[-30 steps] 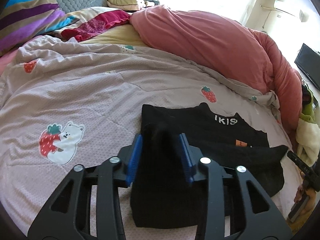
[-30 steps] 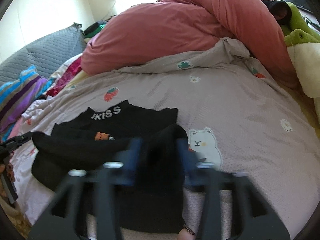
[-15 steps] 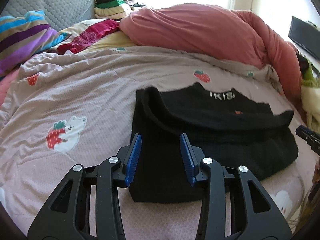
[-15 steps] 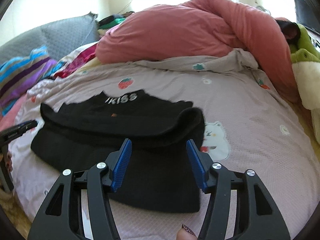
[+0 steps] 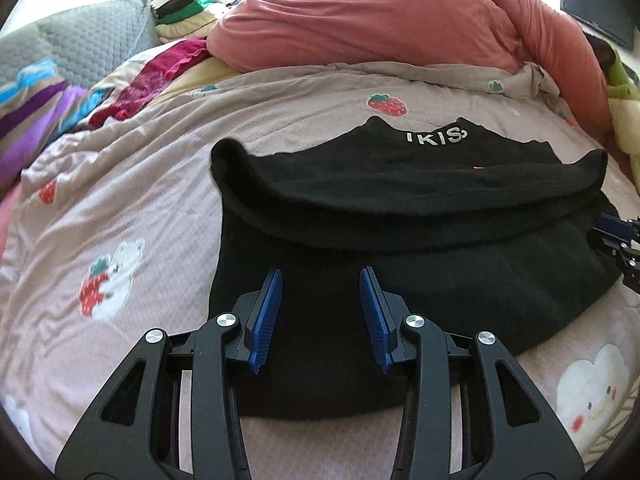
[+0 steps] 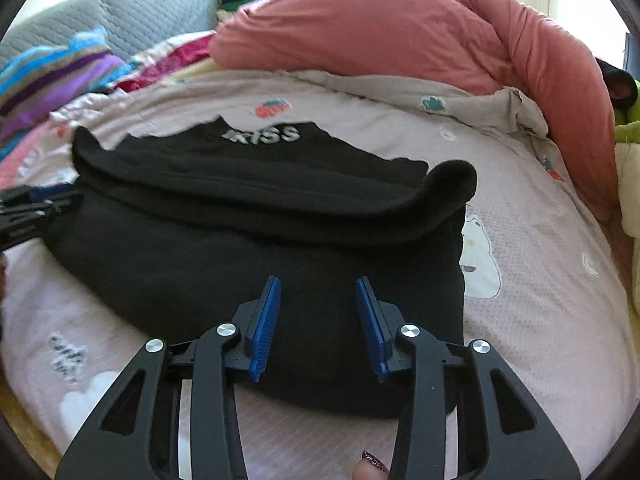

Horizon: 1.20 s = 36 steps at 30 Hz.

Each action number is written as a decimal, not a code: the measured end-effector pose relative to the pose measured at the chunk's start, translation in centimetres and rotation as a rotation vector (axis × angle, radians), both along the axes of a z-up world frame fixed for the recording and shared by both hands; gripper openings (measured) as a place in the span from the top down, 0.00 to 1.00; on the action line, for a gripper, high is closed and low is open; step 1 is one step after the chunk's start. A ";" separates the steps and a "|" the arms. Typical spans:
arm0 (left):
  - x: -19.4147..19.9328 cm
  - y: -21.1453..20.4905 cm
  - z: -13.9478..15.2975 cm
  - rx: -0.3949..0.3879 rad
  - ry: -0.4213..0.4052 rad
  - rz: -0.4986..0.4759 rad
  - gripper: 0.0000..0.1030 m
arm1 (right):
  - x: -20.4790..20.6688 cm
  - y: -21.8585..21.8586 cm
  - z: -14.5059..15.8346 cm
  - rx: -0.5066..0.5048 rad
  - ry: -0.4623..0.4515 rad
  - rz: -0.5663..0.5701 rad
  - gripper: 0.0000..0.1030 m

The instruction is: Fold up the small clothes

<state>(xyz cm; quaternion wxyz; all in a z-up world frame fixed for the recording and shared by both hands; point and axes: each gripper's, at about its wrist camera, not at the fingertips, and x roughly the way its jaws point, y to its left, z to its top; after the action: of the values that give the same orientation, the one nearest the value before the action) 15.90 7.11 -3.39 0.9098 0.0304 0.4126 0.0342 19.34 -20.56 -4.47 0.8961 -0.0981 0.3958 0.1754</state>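
Observation:
A black top (image 5: 400, 240) with white "KISS" lettering lies on the pink bear-print bedspread (image 5: 120, 200), its lower half folded up over the chest with a rolled edge. My left gripper (image 5: 321, 272) hovers open over the garment's near left part, with nothing pinched between its blue pads. In the right wrist view the same top (image 6: 240, 248) sits under my right gripper (image 6: 318, 279), whose jaws are closing with only air between the pads. Each gripper shows at the other view's edge: the right one (image 5: 616, 240), the left one (image 6: 32, 204).
A bulky salmon duvet (image 5: 400, 20) is heaped across the back of the bed. A striped pillow (image 5: 32, 100) and a grey quilted cushion (image 5: 100, 36) lie at the left, with stacked clothes (image 5: 184, 12) behind. A green plush (image 6: 630, 128) sits at the right edge.
A second ago both grippers carried the black fabric forward. They have let it go and drawn back toward the near edge, and the right jaws have narrowed.

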 end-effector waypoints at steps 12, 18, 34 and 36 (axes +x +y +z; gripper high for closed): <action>4.4 1.0 -0.4 -0.020 0.023 0.014 0.69 | 5.1 2.1 0.5 -0.025 -0.022 -0.001 0.64; 5.9 2.1 0.0 -0.067 0.013 0.035 0.69 | 6.9 2.1 1.4 -0.007 -0.039 -0.032 0.64; 6.7 8.4 0.3 -0.241 -0.007 0.141 0.59 | 9.8 -4.2 2.0 0.082 -0.014 -0.227 0.59; 7.0 8.7 0.0 -0.258 0.000 0.146 0.58 | 10.4 -4.9 1.5 0.100 0.015 -0.238 0.57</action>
<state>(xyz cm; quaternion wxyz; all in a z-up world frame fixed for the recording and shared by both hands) 22.88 15.79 -3.38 0.9013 -0.1170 0.4145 0.0470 29.72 -25.46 -2.98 0.9114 -0.0041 0.4020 0.0880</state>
